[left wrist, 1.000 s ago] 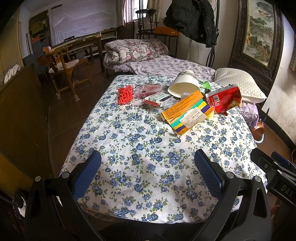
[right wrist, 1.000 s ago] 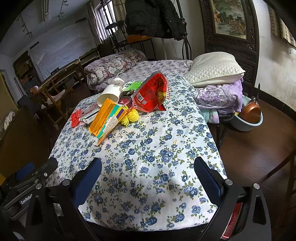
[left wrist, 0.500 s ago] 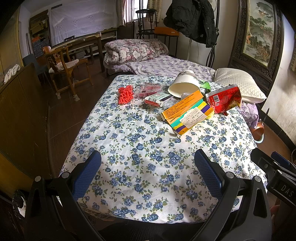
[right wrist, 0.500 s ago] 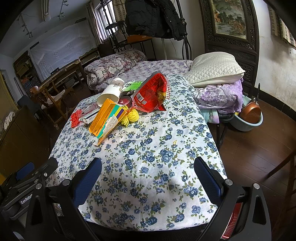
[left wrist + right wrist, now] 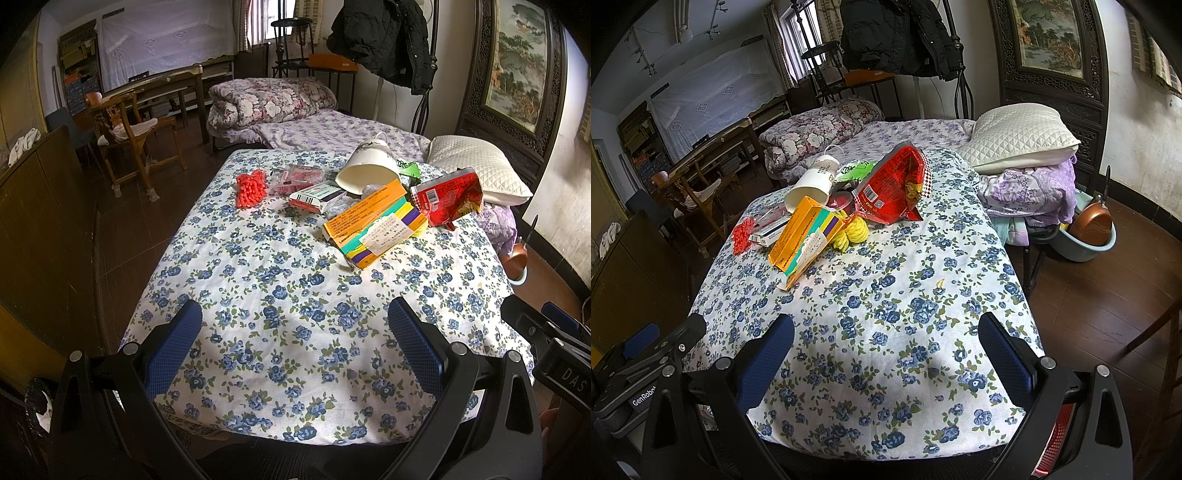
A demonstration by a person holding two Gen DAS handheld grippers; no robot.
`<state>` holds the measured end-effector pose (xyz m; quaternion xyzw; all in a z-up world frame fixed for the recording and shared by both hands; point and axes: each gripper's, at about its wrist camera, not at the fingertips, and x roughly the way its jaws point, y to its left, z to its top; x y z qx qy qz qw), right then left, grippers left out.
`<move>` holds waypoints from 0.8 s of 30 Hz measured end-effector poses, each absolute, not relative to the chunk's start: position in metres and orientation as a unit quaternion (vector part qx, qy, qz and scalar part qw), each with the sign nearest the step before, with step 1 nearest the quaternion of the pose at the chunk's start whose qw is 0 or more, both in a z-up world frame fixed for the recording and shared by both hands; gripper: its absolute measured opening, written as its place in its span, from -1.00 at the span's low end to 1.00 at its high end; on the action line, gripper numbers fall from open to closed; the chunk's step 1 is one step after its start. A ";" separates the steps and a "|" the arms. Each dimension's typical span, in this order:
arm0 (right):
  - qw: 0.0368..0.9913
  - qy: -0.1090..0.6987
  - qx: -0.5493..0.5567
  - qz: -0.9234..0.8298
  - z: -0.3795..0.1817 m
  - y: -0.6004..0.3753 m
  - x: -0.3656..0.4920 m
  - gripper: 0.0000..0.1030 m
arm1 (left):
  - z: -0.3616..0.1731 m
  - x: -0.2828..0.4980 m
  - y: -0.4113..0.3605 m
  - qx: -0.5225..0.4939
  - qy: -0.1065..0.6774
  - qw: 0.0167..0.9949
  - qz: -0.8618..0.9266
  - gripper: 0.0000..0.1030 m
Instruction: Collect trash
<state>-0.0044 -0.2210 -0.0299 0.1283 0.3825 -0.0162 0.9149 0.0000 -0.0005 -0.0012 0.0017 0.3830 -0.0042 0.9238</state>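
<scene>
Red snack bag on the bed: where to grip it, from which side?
Likely the raised, crumpled top edge of the red snack bag, approached from the near right with the right claw, which is open. The bag stands propped and open there, with bare floral sheet on that side; boxes and a white cup crowd its left.

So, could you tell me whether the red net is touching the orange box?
Apart. The left wrist view shows flowered cloth and a small carton between the red net and the orange box.
</scene>
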 end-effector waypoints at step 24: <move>0.904 0.403 0.140 -0.015 -0.028 -0.227 0.008 0.89 | 0.002 0.000 0.010 -0.010 0.378 0.926 0.000 0.87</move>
